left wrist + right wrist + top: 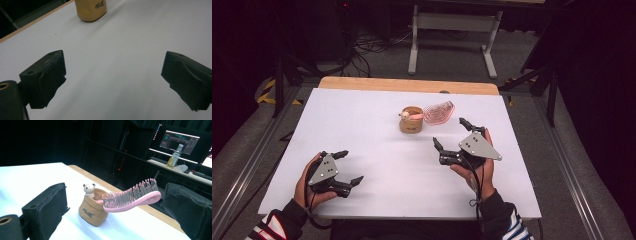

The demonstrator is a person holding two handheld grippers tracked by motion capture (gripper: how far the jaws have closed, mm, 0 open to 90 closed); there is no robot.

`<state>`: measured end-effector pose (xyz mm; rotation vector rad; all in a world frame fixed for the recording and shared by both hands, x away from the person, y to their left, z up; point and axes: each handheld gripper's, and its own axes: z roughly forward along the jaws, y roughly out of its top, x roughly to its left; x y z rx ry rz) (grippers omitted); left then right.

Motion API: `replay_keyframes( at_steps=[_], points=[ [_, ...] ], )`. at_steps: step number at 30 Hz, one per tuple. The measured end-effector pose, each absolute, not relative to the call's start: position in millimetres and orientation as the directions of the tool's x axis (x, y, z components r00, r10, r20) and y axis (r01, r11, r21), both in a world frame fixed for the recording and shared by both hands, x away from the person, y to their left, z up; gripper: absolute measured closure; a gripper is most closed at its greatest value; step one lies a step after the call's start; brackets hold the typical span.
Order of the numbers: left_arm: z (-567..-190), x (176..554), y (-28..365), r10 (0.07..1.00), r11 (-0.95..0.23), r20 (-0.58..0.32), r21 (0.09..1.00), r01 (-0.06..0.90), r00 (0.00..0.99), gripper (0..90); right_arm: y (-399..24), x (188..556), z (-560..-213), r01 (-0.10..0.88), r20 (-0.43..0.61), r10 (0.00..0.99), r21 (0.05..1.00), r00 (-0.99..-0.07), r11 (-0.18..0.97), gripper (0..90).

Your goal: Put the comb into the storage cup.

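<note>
Tan cup [411,121] on white table [362,130], far of centre; pink brush [438,112] rests handle-down in the cup, head leaning out. Right gripper [452,135] near the cup, fingers released, empty. Left gripper [348,167] well apart from the cup, fingers released, empty.

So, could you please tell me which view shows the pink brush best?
The right gripper view: the brush is close and side-on, bristles up, its handle end in the cup. The high view shows it small and far off, jutting from the cup toward the right. The left gripper view catches just the cup's base.
</note>
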<state>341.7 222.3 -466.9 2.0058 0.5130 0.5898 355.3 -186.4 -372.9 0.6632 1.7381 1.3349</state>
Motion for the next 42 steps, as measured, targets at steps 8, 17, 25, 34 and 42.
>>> replay_keyframes(
  at_steps=[8, 17, 25, 34, 42],
  points=[
    [-466.9, 341.6, 222.2, 0.571, -0.466, 0.198, 0.877, 0.116, 0.797, 6.6, -187.2, 351.9, -375.5, -0.076, -0.3, 0.797, 0.949, -0.525, 0.307, 5.9],
    [-467.0, 341.8, 222.1, 0.572, -0.466, 0.199, 0.877, 0.116, 0.796, 6.5, -187.5, 347.7, -379.6, -0.074, -0.312, 0.788, 0.943, -0.531, 0.324, 5.9],
    [-467.3, 341.9, 221.2, 0.571, -0.465, 0.197, 0.878, 0.116, 0.797, 6.5, -187.3, 343.4, -384.1, -0.069, -0.315, 0.779, 0.941, -0.542, 0.332, 6.0],
    [-467.4, 341.9, 221.0, 0.57, -0.466, 0.197, 0.877, 0.117, 0.797, 6.5, -188.6, 341.1, -392.6, -0.058, -0.33, 0.769, 0.932, -0.547, 0.359, 6.1],
    [-467.2, 341.8, 221.0, 0.57, -0.468, 0.198, 0.876, 0.117, 0.797, 6.5, -191.1, 339.9, -399.2, -0.047, -0.343, 0.765, 0.923, -0.545, 0.381, 6.2]
  ],
)
